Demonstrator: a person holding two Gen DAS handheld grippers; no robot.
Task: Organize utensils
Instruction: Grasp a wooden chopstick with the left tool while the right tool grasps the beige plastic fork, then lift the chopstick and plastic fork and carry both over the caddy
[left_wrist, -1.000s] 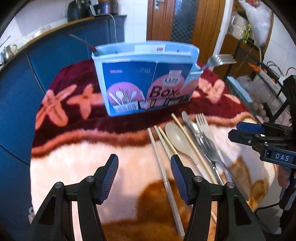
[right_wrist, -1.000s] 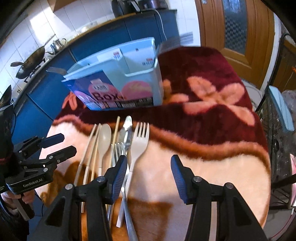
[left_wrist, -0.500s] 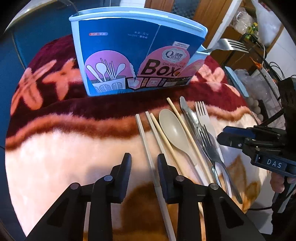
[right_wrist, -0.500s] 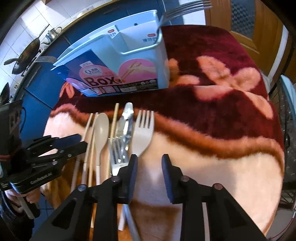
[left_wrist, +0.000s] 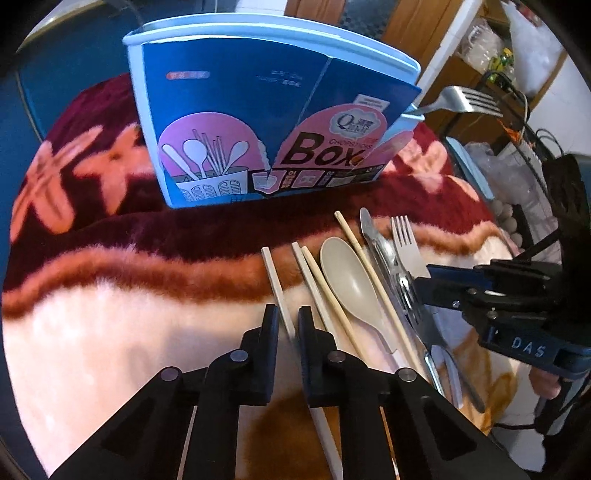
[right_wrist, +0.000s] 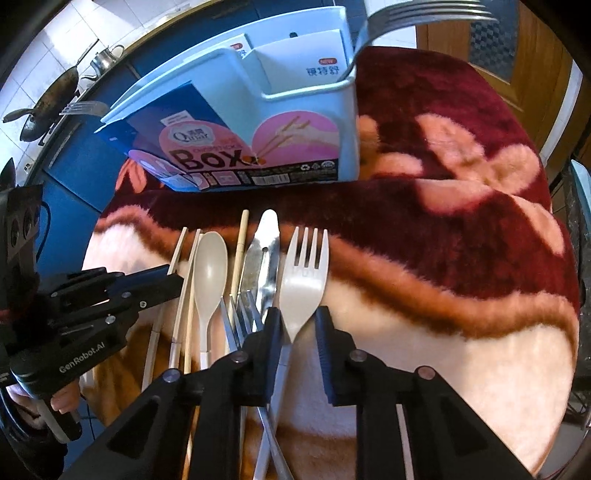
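A blue utensil box (left_wrist: 258, 122) stands on the blanket, with a metal fork (left_wrist: 461, 101) sticking out of its right end. In front lie several chopsticks, a beige spoon (left_wrist: 349, 280), a metal knife (left_wrist: 376, 240) and a beige plastic fork (right_wrist: 304, 277). My left gripper (left_wrist: 287, 326) has closed down around the leftmost chopstick (left_wrist: 275, 280), the pads at its sides. My right gripper (right_wrist: 298, 328) is narrowed around the neck of the beige fork, with a small gap on its right side. The box also shows in the right wrist view (right_wrist: 266, 122).
A plush red and pink blanket (left_wrist: 110, 258) covers the round table. Metal forks (right_wrist: 243, 310) lie under the knife beside the beige fork. Blue cabinets (right_wrist: 74, 170) stand behind, a wooden door (right_wrist: 535, 55) at the right, and a wire rack (left_wrist: 517, 155) beside the table.
Both grippers moved forward and down to the utensils and narrowed their jaws, the left around the leftmost chopstick, the right around the beige fork.
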